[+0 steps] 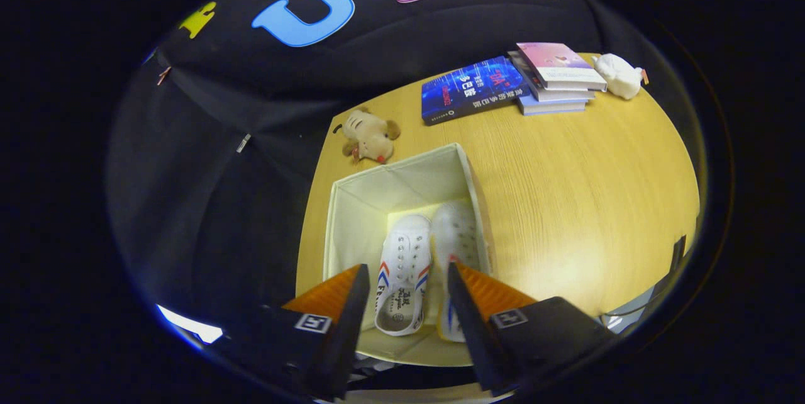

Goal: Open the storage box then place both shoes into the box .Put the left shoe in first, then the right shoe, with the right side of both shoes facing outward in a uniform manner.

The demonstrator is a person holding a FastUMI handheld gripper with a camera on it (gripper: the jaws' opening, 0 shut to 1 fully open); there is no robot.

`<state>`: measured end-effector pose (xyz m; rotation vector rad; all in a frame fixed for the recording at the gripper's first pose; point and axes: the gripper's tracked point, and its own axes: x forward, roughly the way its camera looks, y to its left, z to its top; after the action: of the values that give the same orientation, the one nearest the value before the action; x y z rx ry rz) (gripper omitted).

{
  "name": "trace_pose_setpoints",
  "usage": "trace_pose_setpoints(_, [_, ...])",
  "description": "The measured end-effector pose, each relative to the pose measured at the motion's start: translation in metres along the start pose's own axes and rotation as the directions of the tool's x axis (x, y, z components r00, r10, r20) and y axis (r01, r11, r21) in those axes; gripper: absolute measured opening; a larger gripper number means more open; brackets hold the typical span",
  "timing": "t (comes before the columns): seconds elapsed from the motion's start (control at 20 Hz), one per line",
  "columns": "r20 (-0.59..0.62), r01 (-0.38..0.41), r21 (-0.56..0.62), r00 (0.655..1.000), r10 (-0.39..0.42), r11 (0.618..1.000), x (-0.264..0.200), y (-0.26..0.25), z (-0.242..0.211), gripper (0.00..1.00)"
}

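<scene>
The tool (402, 284) hangs above the open storage box (352, 202), its two fingers spread wide apart and gripping nothing, with the shoes showing in the gap between them and just beyond. Looking down along those fingers, the box stands on the wooden surface (566, 202) with its top open, and both white shoes lie inside, side by side, toes pointing away from the tool. The left-hand shoe (404, 265) shows its lace holes and striped sides, opening upward; the other shoe (457, 237) sits close against it and against the box wall, partly hidden behind a finger. Beyond the box lie a small plush toy (370, 135), a blue book (473, 89), a stack of books (556, 77) and a white soft toy (619, 75). I'd judge the task essentially finished: box opened, both shoes in. Whether their right sides face outward I cannot tell from here.
</scene>
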<state>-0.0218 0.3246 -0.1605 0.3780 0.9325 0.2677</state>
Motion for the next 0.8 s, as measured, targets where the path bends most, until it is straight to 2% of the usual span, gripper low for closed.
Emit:
trace_pose_setpoints(0.05, [0.025, 0.022, -0.041, 0.999, -0.021, 0.999, -0.004, -0.006, 0.006, 0.87])
trace_pose_setpoints(0.15, [0.068, 0.055, -0.084, 0.996, -0.05, 0.995, -0.018, -0.022, 0.016, 0.91])
trace_pose_setpoints(0.2, [0.09, 0.061, -0.09, 0.995, -0.053, 0.994, -0.025, -0.029, 0.022, 0.97])
trace_pose_setpoints(0.55, [0.289, 0.145, -0.143, 0.952, -0.099, 0.979, -0.092, -0.105, 0.089, 0.99])
trace_pose_setpoints(0.8, [0.423, 0.191, -0.226, 0.903, -0.08, 0.955, -0.139, -0.156, 0.145, 0.99])
